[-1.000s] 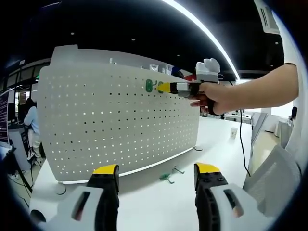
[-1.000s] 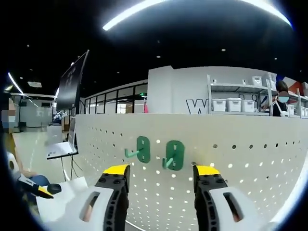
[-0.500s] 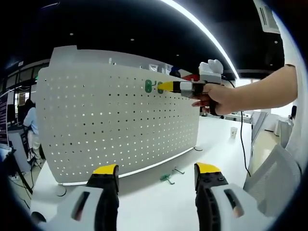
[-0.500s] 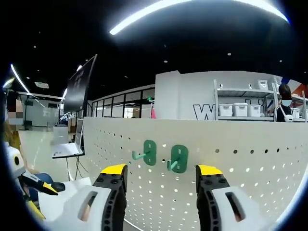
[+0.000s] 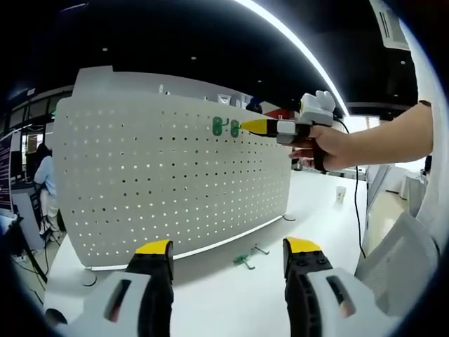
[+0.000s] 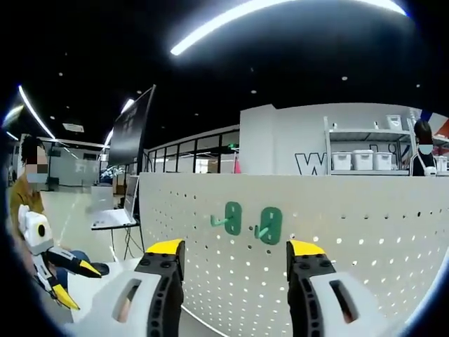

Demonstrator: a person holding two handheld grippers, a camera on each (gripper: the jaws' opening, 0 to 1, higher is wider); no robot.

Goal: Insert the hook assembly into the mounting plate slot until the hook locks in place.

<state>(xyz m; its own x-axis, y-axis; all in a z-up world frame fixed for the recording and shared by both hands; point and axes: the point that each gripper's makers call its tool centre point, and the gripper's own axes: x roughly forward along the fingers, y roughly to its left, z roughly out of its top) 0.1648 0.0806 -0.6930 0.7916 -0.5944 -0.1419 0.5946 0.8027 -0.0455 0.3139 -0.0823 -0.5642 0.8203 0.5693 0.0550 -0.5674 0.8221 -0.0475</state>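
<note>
A white perforated mounting plate (image 5: 168, 182) stands upright on the white table (image 5: 231, 295). Two green hooks (image 5: 217, 126) (image 5: 235, 128) hang side by side near its top edge. In the right gripper view the same hooks (image 6: 231, 217) (image 6: 270, 225) sit on the plate (image 6: 351, 281) straight ahead, apart from the jaws. My right gripper (image 5: 247, 127), held by a hand, points at the hooks from the right with a small gap; its own jaws (image 6: 235, 251) stand open and empty. My left gripper (image 5: 228, 253) is open and empty, low over the table. Two loose green hooks (image 5: 243, 260) (image 5: 260, 248) lie at the plate's foot.
A paper cup (image 5: 341, 193) and a black cable (image 5: 354, 217) sit on the table to the right. Behind the plate are shelves with white bins (image 6: 358, 160), a dark monitor (image 6: 130, 130) and a laptop (image 6: 112, 217). My left gripper (image 6: 66, 277) shows at the lower left.
My right gripper has drawn back from the plate, away from the two hanging hooks, which stay in place. The left gripper has not moved.
</note>
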